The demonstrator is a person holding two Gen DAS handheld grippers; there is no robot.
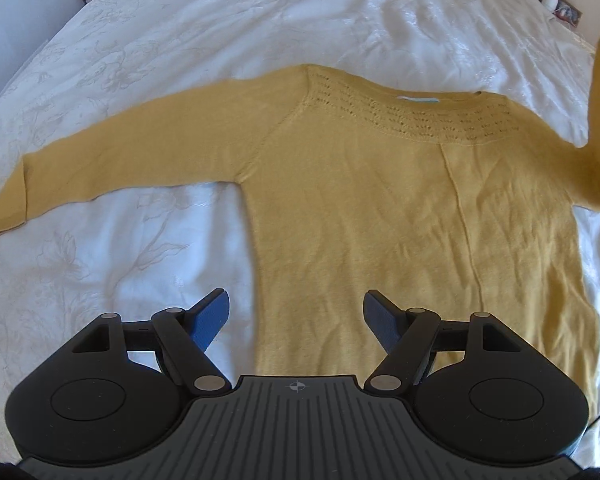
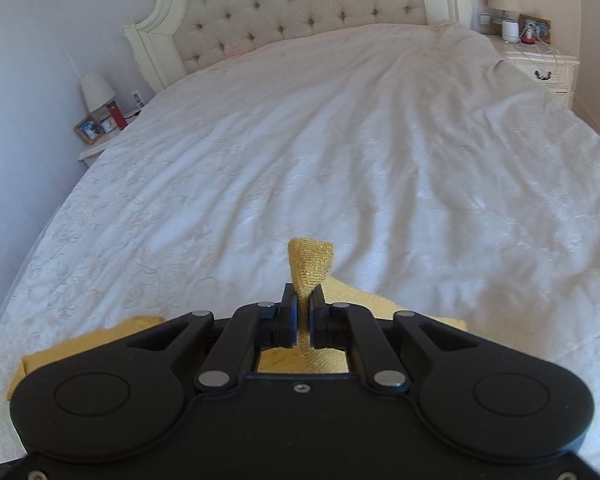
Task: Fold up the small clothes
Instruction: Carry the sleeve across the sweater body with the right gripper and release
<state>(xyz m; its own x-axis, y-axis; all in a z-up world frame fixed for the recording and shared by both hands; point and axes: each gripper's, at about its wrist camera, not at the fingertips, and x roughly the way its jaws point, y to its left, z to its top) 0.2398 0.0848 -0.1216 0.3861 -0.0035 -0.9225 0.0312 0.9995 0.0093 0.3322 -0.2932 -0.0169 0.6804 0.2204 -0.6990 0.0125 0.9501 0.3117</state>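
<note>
The yellow sweater (image 1: pixel 380 208) lay flat on the white bedspread (image 1: pixel 260 20), its neck label (image 1: pixel 138 99) too small to read, the left gripper (image 1: pixel 296 316) wide and empty above the hem, the right gripper (image 2: pixel 303 312) pinching its half-hidden sleeve (image 2: pixel 311 266).

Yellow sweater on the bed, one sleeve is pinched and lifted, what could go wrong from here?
1. The right gripper pinches only a narrow bit of the sleeve end; the knit might slip out mid-fold.
2. The left gripper hangs open above the yellow sweater without pinning it, so pulling the sleeve could drag or bunch the body.
3. The white bedspread is soft and wrinkled, so folds may land uneven.
</note>
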